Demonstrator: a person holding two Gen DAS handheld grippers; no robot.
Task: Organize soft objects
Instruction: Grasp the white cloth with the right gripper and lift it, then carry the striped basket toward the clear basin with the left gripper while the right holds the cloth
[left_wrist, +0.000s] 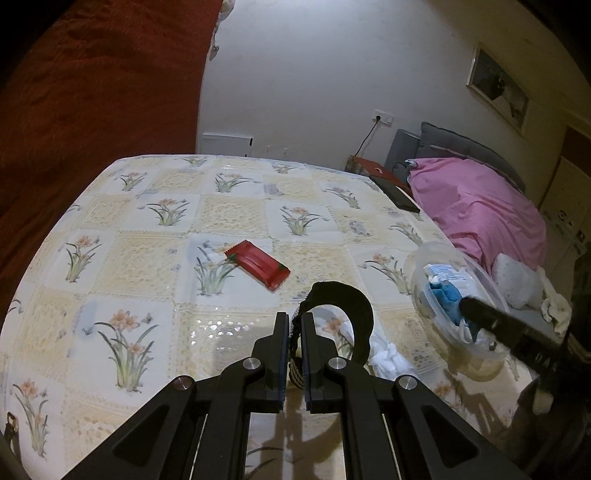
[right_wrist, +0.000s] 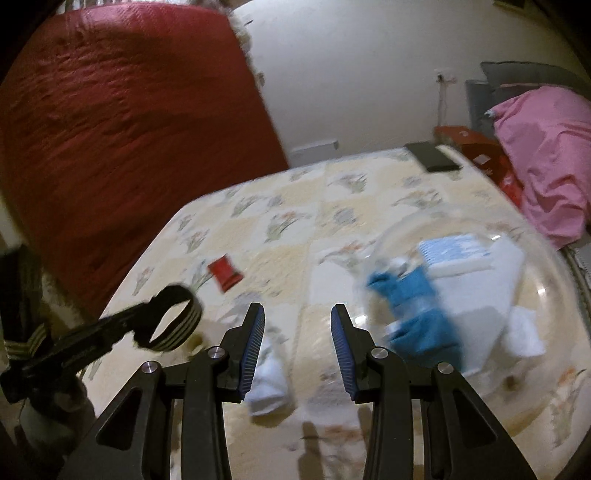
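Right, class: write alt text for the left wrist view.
The left claw is shut on a black elastic band above a floral tablecloth. A red packet lies ahead; a clear bowl holding cloths sits right.

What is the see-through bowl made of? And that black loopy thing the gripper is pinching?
The bowl looks like clear plastic: the blue and white cloths inside show through its shiny wall, though it could be glass. The black band, pinched by the left gripper, looks like stretchy woven fabric; it bends in a floppy loop with pale stripes.

Packet (left_wrist: 258, 268) mid-table (left_wrist: 236, 214), bowl (left_wrist: 417, 269) right
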